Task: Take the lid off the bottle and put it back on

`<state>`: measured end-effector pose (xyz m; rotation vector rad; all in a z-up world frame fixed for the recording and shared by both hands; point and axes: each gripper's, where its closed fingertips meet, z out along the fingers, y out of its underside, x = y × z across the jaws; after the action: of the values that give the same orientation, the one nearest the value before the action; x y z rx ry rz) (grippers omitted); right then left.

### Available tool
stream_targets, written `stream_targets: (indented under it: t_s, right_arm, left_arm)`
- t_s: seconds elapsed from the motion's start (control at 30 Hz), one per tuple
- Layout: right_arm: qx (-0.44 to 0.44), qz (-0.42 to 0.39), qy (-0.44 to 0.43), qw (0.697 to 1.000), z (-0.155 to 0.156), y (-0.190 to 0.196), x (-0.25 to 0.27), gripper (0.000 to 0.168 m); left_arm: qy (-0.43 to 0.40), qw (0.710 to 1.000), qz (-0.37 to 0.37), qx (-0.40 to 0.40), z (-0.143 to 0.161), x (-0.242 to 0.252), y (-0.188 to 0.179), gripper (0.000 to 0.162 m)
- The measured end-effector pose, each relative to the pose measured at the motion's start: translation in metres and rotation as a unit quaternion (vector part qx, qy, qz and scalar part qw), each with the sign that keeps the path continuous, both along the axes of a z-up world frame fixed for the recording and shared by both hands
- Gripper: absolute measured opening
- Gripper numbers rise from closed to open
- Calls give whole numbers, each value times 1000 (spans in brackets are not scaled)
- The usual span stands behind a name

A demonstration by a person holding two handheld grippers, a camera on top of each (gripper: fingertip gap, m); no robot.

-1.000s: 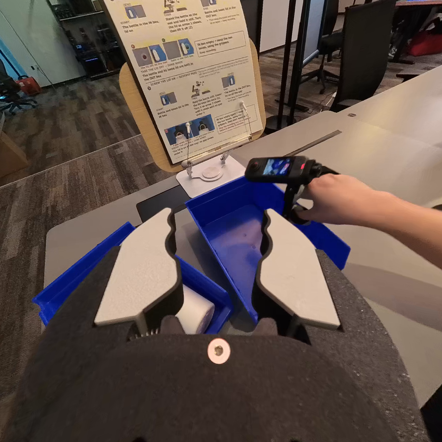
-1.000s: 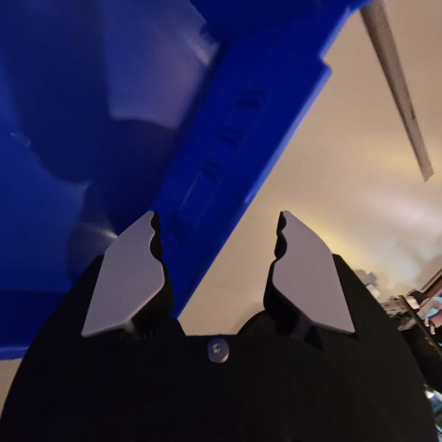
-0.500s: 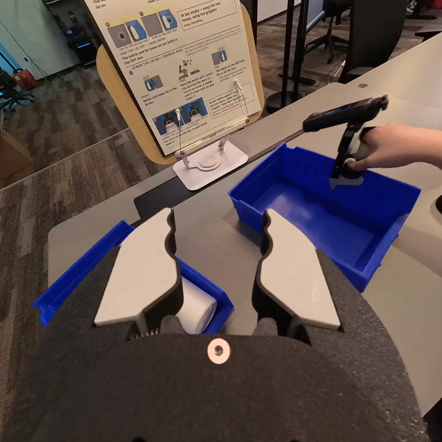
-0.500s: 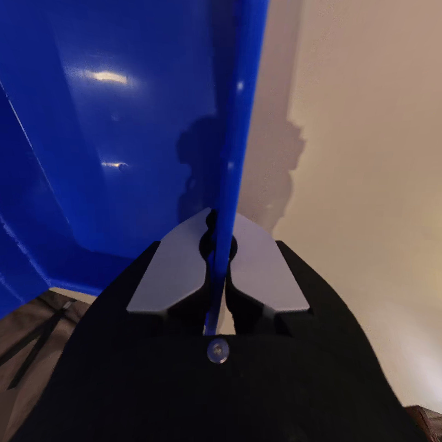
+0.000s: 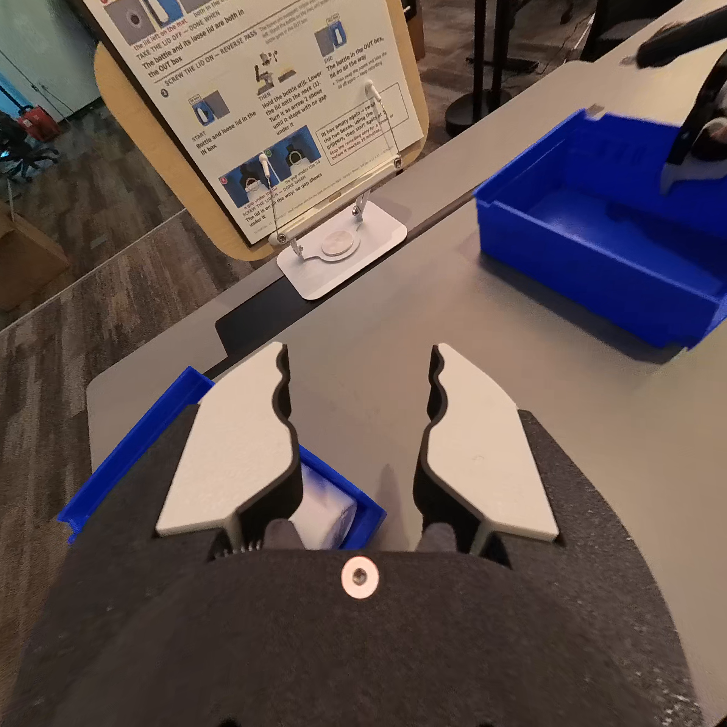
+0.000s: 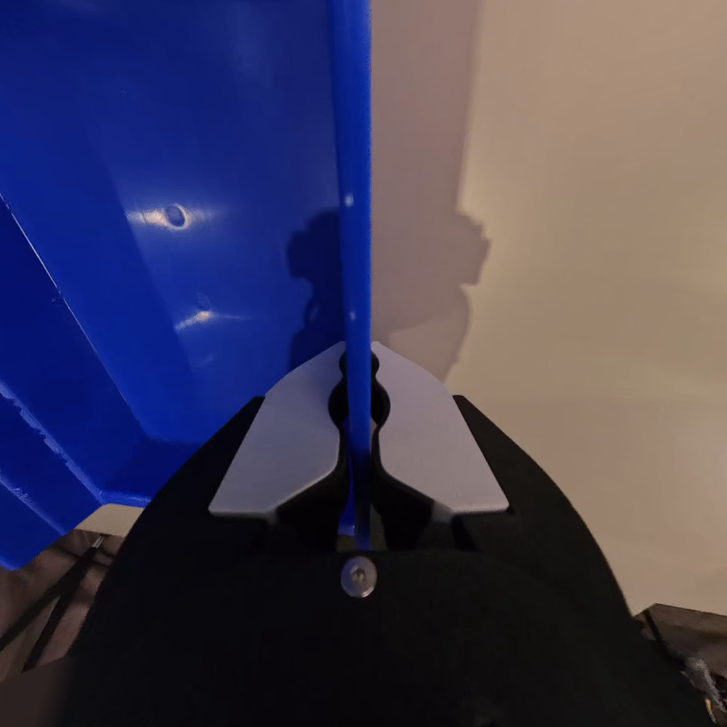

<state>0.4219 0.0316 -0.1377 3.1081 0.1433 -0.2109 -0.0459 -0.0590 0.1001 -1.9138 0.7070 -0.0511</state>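
My right gripper (image 6: pixel 356 350) is shut on the side wall (image 6: pixel 352 196) of an empty blue box (image 6: pixel 157 196); both pads press on the thin rim. The same box (image 5: pixel 598 244) shows at the right in the left wrist view, with the right gripper (image 5: pixel 676 173) clamped on its far wall. My left gripper (image 5: pixel 358 354) is open and empty above the grey table (image 5: pixel 393 373). Under its left finger lies a white bottle (image 5: pixel 326 511) on its side in a second blue box (image 5: pixel 157 421). No lid is visible.
An instruction board (image 5: pixel 267 98) on a white stand (image 5: pixel 342 251) rises at the table's far edge. A dark cut-out (image 5: pixel 255 322) lies in the table in front of it. Wood-pattern floor (image 5: pixel 78 236) lies to the left.
The right gripper closed on the empty box's wall and dragged the box to the right, away from the box with the bottle. The left gripper stayed open over the bottle's box.
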Motion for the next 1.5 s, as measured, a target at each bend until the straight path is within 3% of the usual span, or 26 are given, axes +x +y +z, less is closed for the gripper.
stream_targets:
  t_s: [0.33, 0.5, 0.67, 0.77, 0.87, 0.9, 0.93, 1.07, 1.13, 1.17, 1.33, 1.5]
  right_arm:
    - [-3, -41, -9, 999, -1, -3, 75, 8]
    - [-8, -48, -5, 999, -10, -9, 86, 7]
    - [40, -19, -99, 994, -3, -7, 106, 43]
    - [120, -24, -139, 983, 27, 3, 111, 51]
    - [249, -35, -166, 954, 81, 16, 107, 51]
    - [304, -34, -164, 938, 103, 21, 100, 51]
    - [361, -32, -159, 918, 128, 25, 91, 51]
    - [583, -1, -92, 807, 219, 25, 39, 53]
    - [668, 32, -37, 742, 251, 20, 8, 59]
    - [687, 41, -5, 726, 261, 19, -6, 59]
    - [660, 63, 137, 736, 259, 32, -50, 60]
    - [621, 53, 150, 768, 233, 49, -55, 62]
  left_arm:
    - [26, 999, 34, -8, -10, -7, 14, 70]
    - [28, 995, 95, -14, -8, -45, 27, 73]
    - [52, 967, 242, -63, -20, -146, 35, 89]
    - [29, 942, 314, -117, -40, -204, 34, 86]
    - [10, 908, 368, -199, -72, -251, 27, 85]
    - [-3, 899, 376, -227, -82, -261, 25, 74]
    - [-23, 895, 373, -244, -90, -268, 24, 65]
    - [-46, 866, 426, -258, -105, -306, 16, 72]
    - [-49, 854, 430, -290, -121, -313, 10, 74]
    - [-46, 845, 433, -310, -130, -316, 7, 76]
    - [-44, 811, 413, -412, -180, -314, 3, 77]
    - [-34, 798, 393, -455, -211, -313, 10, 54]
